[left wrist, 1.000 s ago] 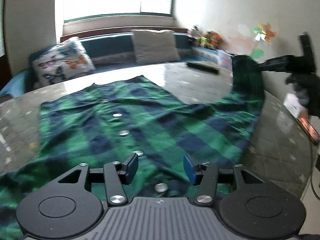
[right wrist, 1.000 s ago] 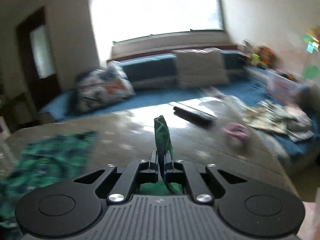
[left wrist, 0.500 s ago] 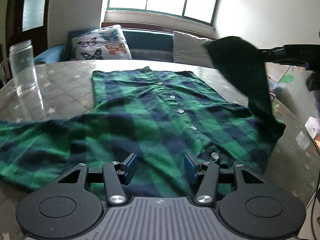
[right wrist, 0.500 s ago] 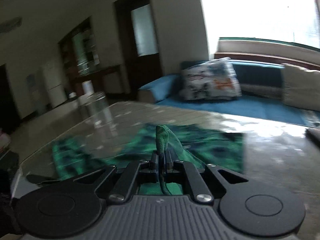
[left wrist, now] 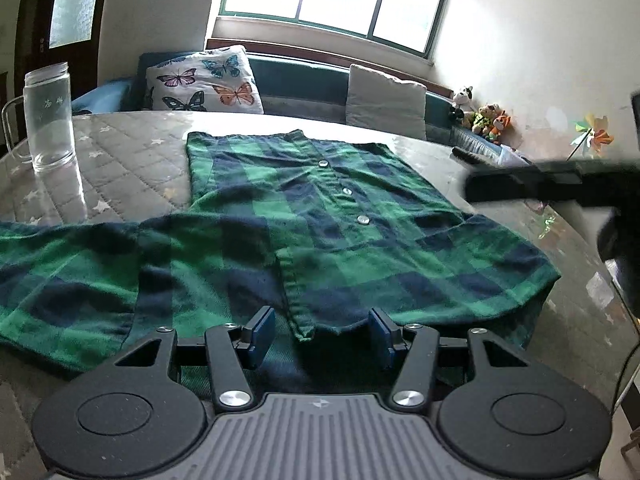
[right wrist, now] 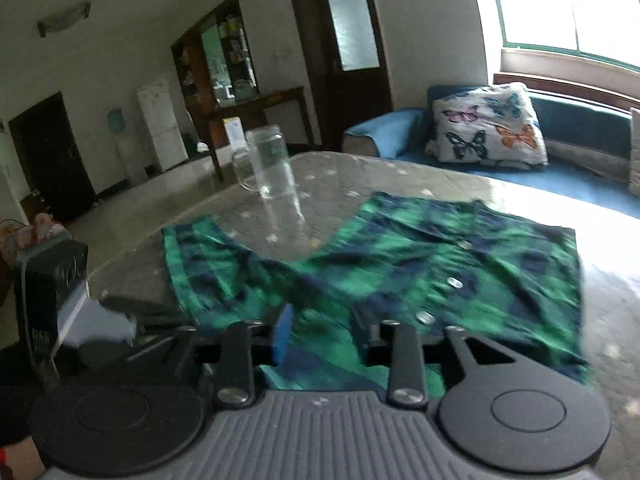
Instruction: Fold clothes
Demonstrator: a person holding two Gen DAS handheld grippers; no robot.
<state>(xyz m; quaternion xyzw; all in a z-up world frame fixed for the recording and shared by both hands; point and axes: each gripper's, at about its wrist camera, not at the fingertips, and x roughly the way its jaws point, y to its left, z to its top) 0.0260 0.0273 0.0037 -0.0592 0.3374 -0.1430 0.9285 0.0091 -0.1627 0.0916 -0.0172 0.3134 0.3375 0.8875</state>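
Note:
A green and navy plaid button shirt (left wrist: 304,216) lies flat on the table, front up, with its right sleeve folded across the chest and its left sleeve (left wrist: 72,272) stretched out to the left. My left gripper (left wrist: 322,336) is open and empty, low over the near edge of the shirt by the folded cuff. In the right wrist view the same shirt (right wrist: 440,264) lies ahead, and my right gripper (right wrist: 320,336) is open and empty just above its near edge. The right gripper body also shows in the left wrist view (left wrist: 560,188).
A clear glass mug (left wrist: 48,116) stands on the table's far left, also in the right wrist view (right wrist: 272,168). The glass-topped table (left wrist: 132,160) ends close at the right. A sofa with a butterfly pillow (left wrist: 204,82) lies behind. A dark box (right wrist: 48,280) sits at the left.
My right gripper has laid the lifted sleeve across the shirt's chest and opened, letting it go. The left gripper has stayed open near the shirt's near edge.

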